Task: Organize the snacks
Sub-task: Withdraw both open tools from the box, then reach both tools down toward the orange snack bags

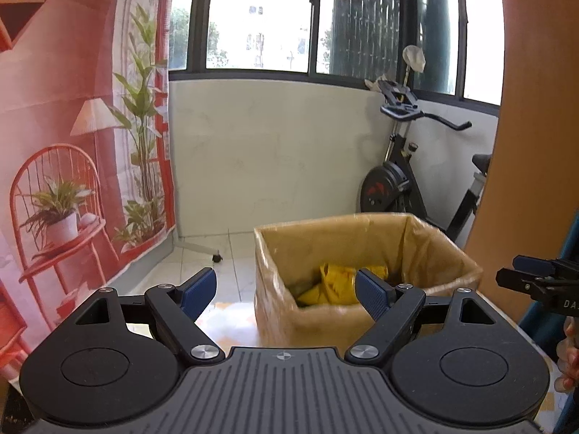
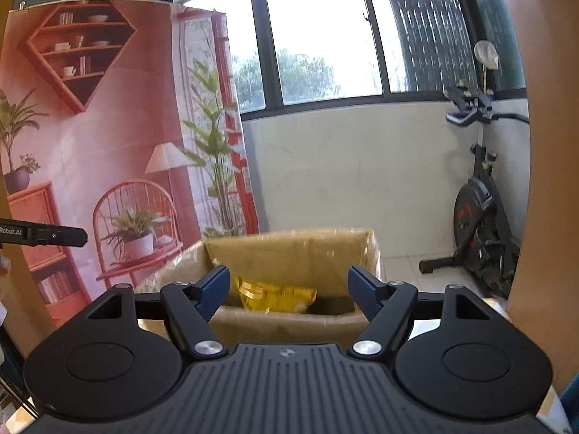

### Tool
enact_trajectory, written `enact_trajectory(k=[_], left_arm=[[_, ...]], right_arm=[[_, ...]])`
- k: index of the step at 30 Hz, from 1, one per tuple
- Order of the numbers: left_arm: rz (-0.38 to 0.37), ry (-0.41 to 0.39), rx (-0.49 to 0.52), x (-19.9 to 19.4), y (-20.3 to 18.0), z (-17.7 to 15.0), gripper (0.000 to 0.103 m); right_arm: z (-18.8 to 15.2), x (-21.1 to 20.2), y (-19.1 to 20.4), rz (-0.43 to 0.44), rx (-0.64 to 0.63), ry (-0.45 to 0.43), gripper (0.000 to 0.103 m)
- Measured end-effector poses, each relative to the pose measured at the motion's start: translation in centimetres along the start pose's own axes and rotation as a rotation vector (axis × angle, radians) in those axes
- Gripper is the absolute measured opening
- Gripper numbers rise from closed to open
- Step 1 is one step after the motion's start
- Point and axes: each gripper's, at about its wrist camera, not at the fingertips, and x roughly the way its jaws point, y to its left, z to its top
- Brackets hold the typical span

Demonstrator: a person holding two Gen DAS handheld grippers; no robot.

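bright backlight from blown-out windows (image 1: 260, 18) (fisheye-bent edges), box (image 1: 362, 253) slightly blurred.

- Left gripper (image 1: 286, 291): matte black linkage arms, two round black discs at its base, and a grey ribbed plate between them bearing a small round emblem.
- Its fingers (image 1: 198, 291) carry blue ribbed pads; silver screws sit at the pivots.
- Right gripper (image 2: 288, 289): same black body, blue pads, silver pivot screws.
- White lettering "Robot.AI" runs along the left gripper's side, seen from the right wrist camera.
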Motion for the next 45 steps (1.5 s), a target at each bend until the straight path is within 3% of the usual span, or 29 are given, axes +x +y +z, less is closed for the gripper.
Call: enact_trajectory(k=[11, 18, 23, 27, 31, 35, 41, 45], left_arm=[[-0.043, 0.081, -0.071, -0.8, -1.2, -6.6, 0.086], [-0.072, 0.178, -0.142, 0.7, -1.9, -11.3, 0.086], [-0.079, 0.233, -0.195, 1.4, -2.0, -13.8, 0.086], [-0.064, 0.252, -0.208, 1.6, -2.2, -15.3, 0.086], [-0.064, 0.282, -0.241, 1.9, -2.5, -16.4, 0.086], [-0.066, 0.305, -0.276, 2.1, -2.4, -17.3, 0.086], [-0.068, 0.324, -0.289, 2.3, -2.8, -18.2, 0.086], [-0.076, 0.338, -0.288, 2.6, -3.3, -18.6, 0.086]], right_arm=[[-6.1, -1.9, 0.5, 0.008, -0.021, 0.143, 0.075], [-10.7, -2.4, -0.4, -0.014, 0.010, 0.278, 0.075], [-13.4, -2.5, -0.4, -0.016, 0.010, 0.390, 0.086], [-15.4, -2.5, -0.3, -0.004, 0.038, 0.476, 0.094], [-17.0, -2.1, -0.6, 0.010, 0.095, 0.553, 0.095], [-17.6, -1.6, 0.2, 0.015, 0.065, 0.600, 0.095], [-18.7, -1.1, 1.0, 0.011, 0.019, 0.657, 0.099], [-19.0, -1.1, 0.9, 0.016, 0.013, 0.650, 0.098]])
